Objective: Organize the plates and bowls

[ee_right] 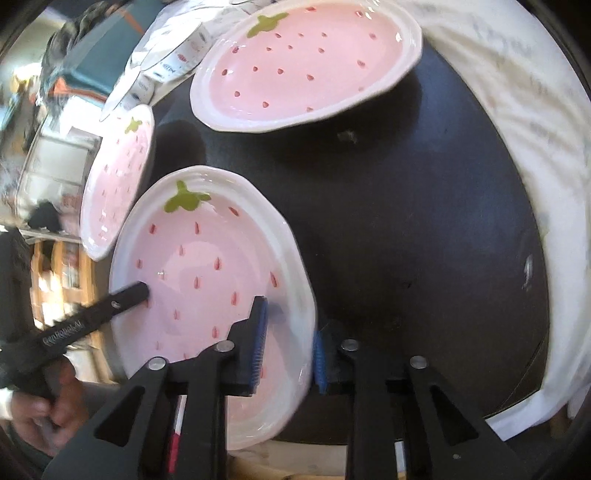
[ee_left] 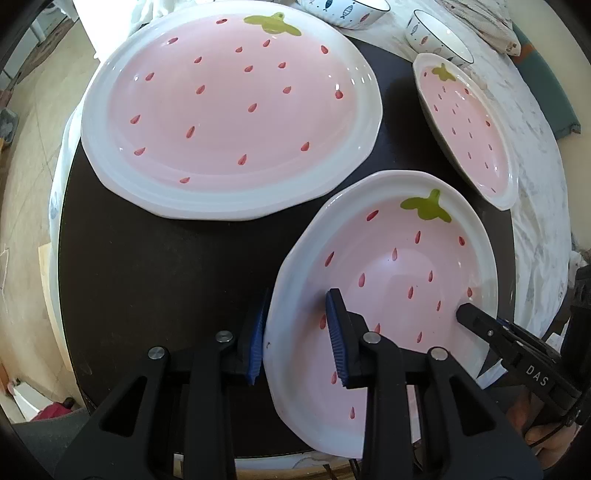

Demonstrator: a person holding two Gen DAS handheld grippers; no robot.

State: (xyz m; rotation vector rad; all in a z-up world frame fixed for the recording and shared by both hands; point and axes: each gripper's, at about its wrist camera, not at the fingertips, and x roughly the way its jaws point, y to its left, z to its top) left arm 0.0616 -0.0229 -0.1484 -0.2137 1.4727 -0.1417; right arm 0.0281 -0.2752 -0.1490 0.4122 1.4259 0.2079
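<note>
Our left tool (ee_left: 297, 332) straddles the near left rim of a pink strawberry plate (ee_left: 399, 266): one blue pad (ee_left: 255, 332) lies against the outside of the rim, the other against the pink inner face, so it is pinching that plate. Our right tool (ee_right: 288, 343) grips the same plate (ee_right: 207, 266) on its opposite edge, one blue pad (ee_right: 260, 339) inside on the pink glaze and the other outside the white rim, jaws pressed onto the wall. In each wrist view the other tool's black finger reaches over the far rim into the dish. A hand (ee_right: 40, 402) wraps the left tool's handle at the lower left of the right wrist view.

The held plate sits at the near edge of a round dark mat (ee_left: 166, 277) on the table; whether its base rests on the mat or is lifted we cannot tell. Beyond it, on the same mat, lies a larger strawberry plate (ee_left: 229, 110), apart from the held one. A smaller strawberry plate (ee_left: 469, 125) sits to the right, half on the mat and half on the white marbled tablecloth (ee_left: 535, 166).

Further back on the cloth stand two white bowls with a fish pattern: one bowl (ee_left: 437, 37) touches the small plate's far rim, the other bowl (ee_left: 347, 11) sits at the top edge of the view.
</note>
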